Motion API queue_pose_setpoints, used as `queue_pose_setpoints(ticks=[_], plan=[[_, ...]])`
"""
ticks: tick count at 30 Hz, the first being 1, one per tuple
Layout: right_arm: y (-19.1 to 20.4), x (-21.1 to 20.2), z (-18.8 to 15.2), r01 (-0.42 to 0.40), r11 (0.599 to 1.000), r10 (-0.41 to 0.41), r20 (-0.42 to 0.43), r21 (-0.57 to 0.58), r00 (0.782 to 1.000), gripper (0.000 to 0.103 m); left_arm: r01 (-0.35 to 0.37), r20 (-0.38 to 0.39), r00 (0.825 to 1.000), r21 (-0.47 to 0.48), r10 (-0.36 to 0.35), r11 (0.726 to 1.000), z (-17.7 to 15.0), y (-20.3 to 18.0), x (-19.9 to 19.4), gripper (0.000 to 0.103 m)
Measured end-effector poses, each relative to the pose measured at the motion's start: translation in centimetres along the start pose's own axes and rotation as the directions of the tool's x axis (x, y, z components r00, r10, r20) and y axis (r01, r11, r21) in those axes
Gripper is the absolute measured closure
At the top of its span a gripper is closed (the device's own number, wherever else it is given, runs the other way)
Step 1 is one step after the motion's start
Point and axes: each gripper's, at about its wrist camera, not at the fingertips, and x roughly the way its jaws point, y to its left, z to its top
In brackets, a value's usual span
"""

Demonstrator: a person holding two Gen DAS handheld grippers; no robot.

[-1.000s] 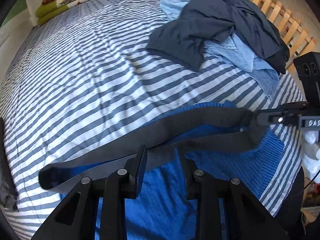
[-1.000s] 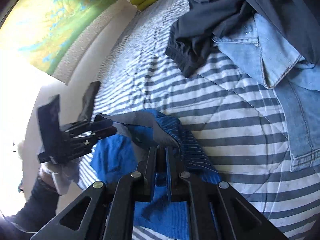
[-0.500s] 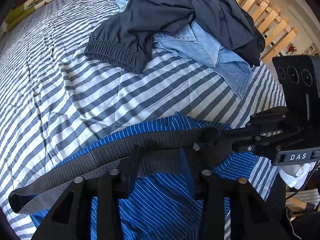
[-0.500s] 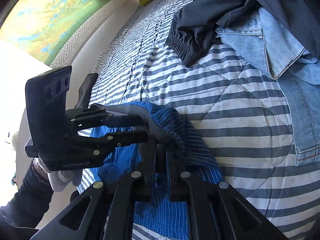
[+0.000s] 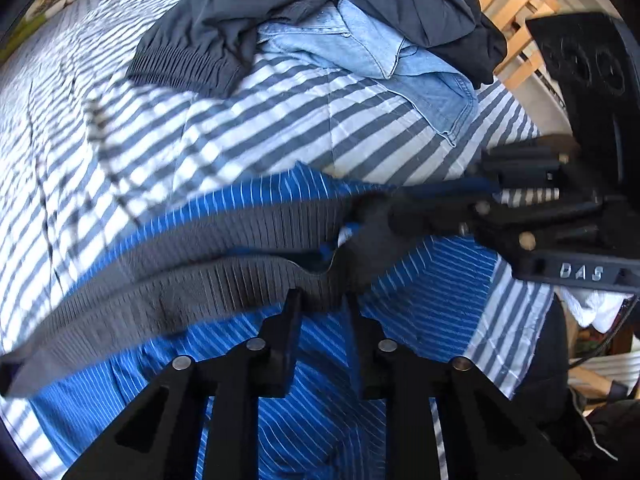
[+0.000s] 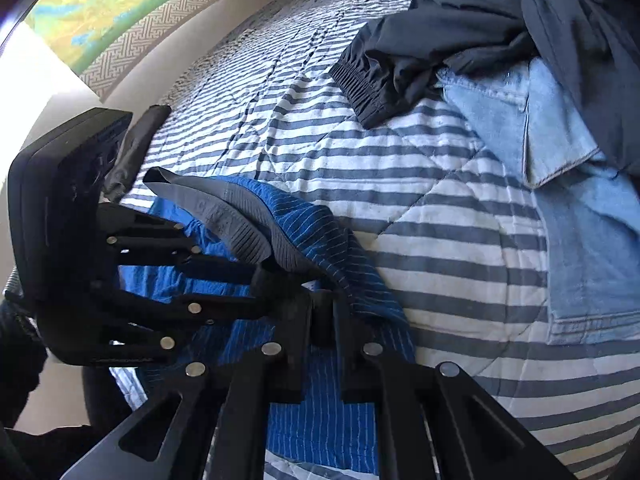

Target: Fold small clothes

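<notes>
Since the earlier frames both grippers have drawn close together along the grey waistband [image 5: 224, 280] of the blue striped shorts [image 5: 320, 400], and the pile of clothes beyond fills more of the left wrist view.

At the left gripper [image 5: 320, 300] the jaws are closing, and the lower fold of the waistband lies right at its fingertips; the picture is blurred there, so I cannot tell whether the pads already press on the cloth. Coming in from the right side of that view, the right gripper [image 5: 404, 212] has its tips at the bunched end of the waistband. In its own view the right gripper [image 6: 322, 308] shows a narrow gap with the jaws opening; the dark edge of the shorts [image 6: 332, 248] sits between the fingers, but whether they still pinch it is not clear.

Those shorts lie crumpled on the near part of the striped bedspread [image 5: 256, 120], directly under and ahead of both grippers, waistband uppermost and partly lifted. Wide bare bedspread stretches beyond and to the left of them. Farther off sits a heap: a dark navy garment [image 5: 248, 20] over light denim jeans [image 5: 400, 60], well apart from the shorts. Wooden slats [image 5: 516, 0] bound the bed's far right corner; a pale wall [image 6: 192, 64] runs along the left side in the right wrist view.
</notes>
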Motion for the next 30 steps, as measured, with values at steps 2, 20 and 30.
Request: queue_pose_setpoints(ticks=[2,20,30], plan=[[1.3,-0.7,1.0,0.062,0.997,-0.061,0.024,-0.053,0.998,0.079,0.003,-0.004,1.000,-0.009,-0.003,1.000,-1.3,0.0,0.0,0.090],[4.5,5.0,3.5,0.210,0.958,-0.233,-0.107,-0.197,0.966,0.071,-0.293,0.087,0.942,-0.257,0.324,0.921,-8.4,11.9,-8.4,0.060],[6.5,3.2,2.7,0.272,0.904,-0.295,-0.023,-0.331,0.955,0.095,-0.290,0.087,0.940,-0.307,0.330,0.906,-10.5,15.5,-8.0,0.057]])
